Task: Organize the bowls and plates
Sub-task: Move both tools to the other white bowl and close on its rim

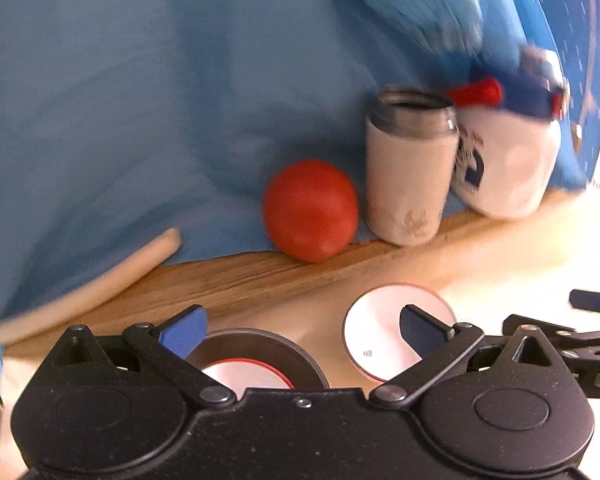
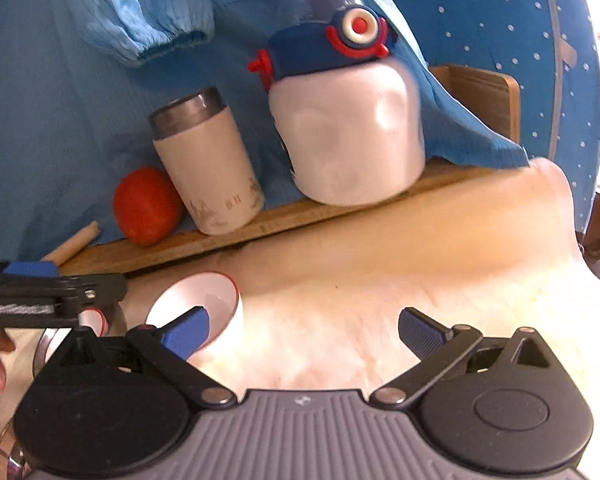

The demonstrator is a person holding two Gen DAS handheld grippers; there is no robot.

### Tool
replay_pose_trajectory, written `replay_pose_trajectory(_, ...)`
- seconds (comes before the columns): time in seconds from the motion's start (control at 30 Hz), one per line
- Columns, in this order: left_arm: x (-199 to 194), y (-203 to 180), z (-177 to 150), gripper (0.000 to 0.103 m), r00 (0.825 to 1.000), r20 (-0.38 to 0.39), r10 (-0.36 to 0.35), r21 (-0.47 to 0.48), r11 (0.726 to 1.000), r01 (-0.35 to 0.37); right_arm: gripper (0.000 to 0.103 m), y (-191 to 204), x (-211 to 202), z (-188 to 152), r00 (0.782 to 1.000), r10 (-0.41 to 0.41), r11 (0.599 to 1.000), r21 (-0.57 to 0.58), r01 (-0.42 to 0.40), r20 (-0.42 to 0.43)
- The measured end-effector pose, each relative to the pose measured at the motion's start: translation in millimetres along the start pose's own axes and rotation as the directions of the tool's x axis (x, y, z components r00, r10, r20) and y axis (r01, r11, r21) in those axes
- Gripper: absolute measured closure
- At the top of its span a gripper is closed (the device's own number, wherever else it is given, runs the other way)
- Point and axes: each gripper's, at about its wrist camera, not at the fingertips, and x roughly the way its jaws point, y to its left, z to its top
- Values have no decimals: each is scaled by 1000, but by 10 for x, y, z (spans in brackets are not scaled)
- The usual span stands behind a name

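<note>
My left gripper (image 1: 302,330) is open and empty, low over the table. Just under its left finger a small white bowl with a red rim (image 1: 246,374) sits inside a dark metal bowl (image 1: 260,340). A second white red-rimmed bowl (image 1: 380,330) stands on the table under its right finger. My right gripper (image 2: 302,330) is open and empty, its left finger (image 2: 184,334) in front of that same white bowl (image 2: 204,298). The left gripper (image 2: 32,276) also shows at the left of the right wrist view, over the nested bowls (image 2: 94,318).
On a wooden board (image 2: 260,224) at the back stand a tomato (image 1: 310,210), a white steel tumbler (image 1: 410,168) and a white bottle with a blue and red lid (image 2: 348,120). A wooden rolling pin (image 1: 88,286) lies left. Blue cloth (image 1: 140,100) hangs behind. The table (image 2: 380,272) is pale.
</note>
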Motion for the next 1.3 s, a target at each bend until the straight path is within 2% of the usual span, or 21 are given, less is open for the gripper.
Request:
replay_pose_trajectory(0.17, 188, -73, 26, 1, 998, -63, 21, 78, 997, -17, 0, 12, 12, -60, 1000, -17, 1000, -25, 17, -4)
replay_pose_trajectory(0.37, 333, -47, 83, 1, 995, -98, 6, 73, 997, 1, 0, 103, 80, -83, 1000, -14, 998, -54, 15, 17)
replay_pose_trajectory(0.67, 477, -37, 107, 4, 990, -144, -13, 76, 997, 24, 1, 178, 244, -115, 1000, -5, 997, -72, 5, -5)
replay_pose_trajectory(1.03, 538, 104, 131, 16, 985, -160, -67, 47, 996, 75, 10, 261, 382, -80, 1000, 22, 996, -87, -24, -16)
replay_pose_trajectory(1.1, 586, 97, 126, 22, 983, -165, -77, 39, 996, 85, 12, 290, 406, -71, 999, 28, 995, -91, -29, -21)
replay_pose_trajectory(1.3, 613, 123, 101, 23, 983, -161, -90, 28, 995, 95, 15, 323, 469, -60, 999, 33, 995, -96, -36, -29)
